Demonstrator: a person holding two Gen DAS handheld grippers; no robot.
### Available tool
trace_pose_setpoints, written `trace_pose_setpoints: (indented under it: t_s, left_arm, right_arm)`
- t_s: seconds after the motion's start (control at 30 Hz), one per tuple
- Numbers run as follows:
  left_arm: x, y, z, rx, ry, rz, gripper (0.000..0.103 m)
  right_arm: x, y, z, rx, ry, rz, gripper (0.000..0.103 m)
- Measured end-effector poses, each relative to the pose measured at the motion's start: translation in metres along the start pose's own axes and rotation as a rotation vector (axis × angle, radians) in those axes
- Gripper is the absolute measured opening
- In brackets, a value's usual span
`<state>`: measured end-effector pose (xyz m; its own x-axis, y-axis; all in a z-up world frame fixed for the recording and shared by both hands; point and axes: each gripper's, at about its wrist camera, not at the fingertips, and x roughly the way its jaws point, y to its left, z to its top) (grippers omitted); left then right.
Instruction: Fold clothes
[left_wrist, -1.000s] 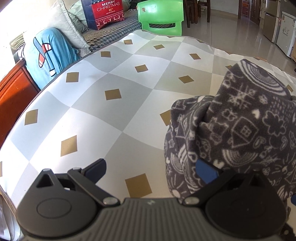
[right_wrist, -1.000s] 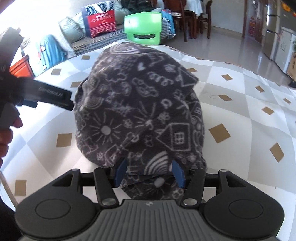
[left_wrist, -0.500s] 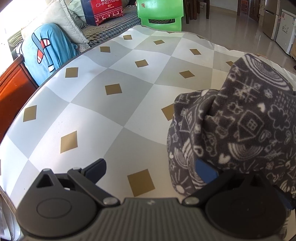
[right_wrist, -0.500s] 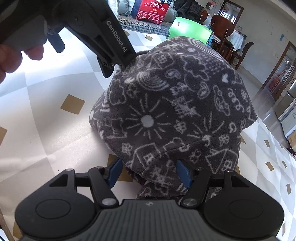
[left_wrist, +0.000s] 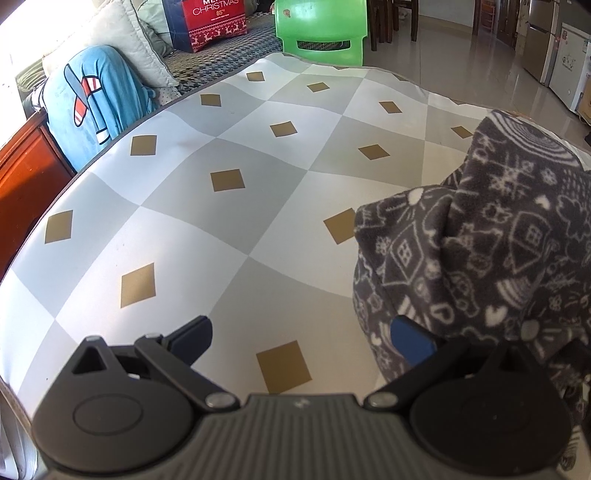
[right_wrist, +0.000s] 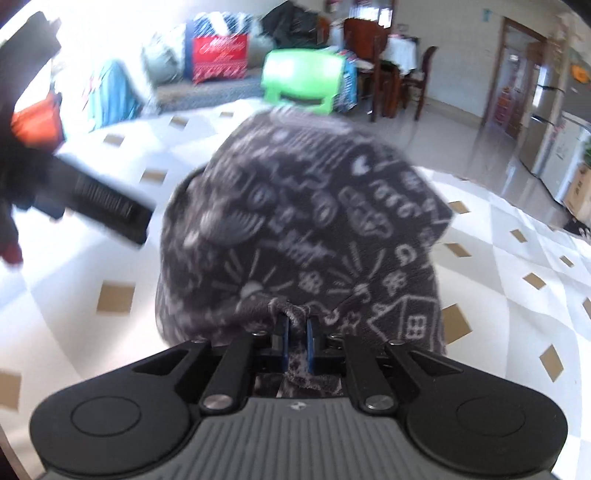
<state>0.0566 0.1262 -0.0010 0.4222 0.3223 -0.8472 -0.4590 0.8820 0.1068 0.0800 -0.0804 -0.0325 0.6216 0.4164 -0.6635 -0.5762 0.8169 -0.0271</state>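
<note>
One checkered tablecloth (left_wrist: 229, 229); green chair (left_wrist: 320, 27) behind

fleece garment (left_wrist: 517, 258) cut off right, left gripper (right_wrist: 107, 214) motion-blurred

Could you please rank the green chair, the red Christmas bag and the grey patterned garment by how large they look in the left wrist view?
1. Grey patterned garment, nearest the camera.
2. Green chair.
3. Red Christmas bag.
The last two are cropped by the frame.
</note>
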Motion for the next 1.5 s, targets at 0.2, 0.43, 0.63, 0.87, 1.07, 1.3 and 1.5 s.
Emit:
trace_pose_setpoints:
  t_s: [0.2, 0.43, 0.63, 0.87, 1.07, 1.3, 1.5]
  left_arm:
    - [-0.001, -0.009, -0.003, 0.046, -0.017, -0.03, 0.103]
    - [-0.001, -0.032, -0.009, 0.114, -0.02, -0.075, 0.103]
    - [-0.001, -0.049, -0.008, 0.128, -0.033, -0.118, 0.103]
    - [-0.001, -0.06, 0.0, 0.089, -0.04, -0.196, 0.103]
    - [-0.009, -0.065, 0.012, 0.049, -0.045, -0.221, 0.103]
    - [-0.02, -0.071, 0.027, 0.102, -0.155, -0.173, 0.103]
    - [-0.014, -0.08, 0.036, 0.197, -0.217, -0.186, 0.103]
  right_arm:
    - [-0.029, -0.049, 0.019, 0.166, -0.109, -0.064, 0.007]
    - [-0.048, -0.114, 0.021, 0.374, -0.077, -0.172, 0.007]
    - [-0.055, -0.145, 0.01, 0.437, -0.023, -0.213, 0.008]
    - [-0.06, -0.169, 0.0, 0.53, 0.0, -0.256, 0.008]
    - [-0.064, -0.172, -0.001, 0.523, -0.007, -0.208, 0.042]
    - [-0.054, -0.166, -0.007, 0.44, 0.058, -0.134, 0.054]
    - [-0.041, -0.163, -0.016, 0.438, 0.077, -0.05, 0.056]
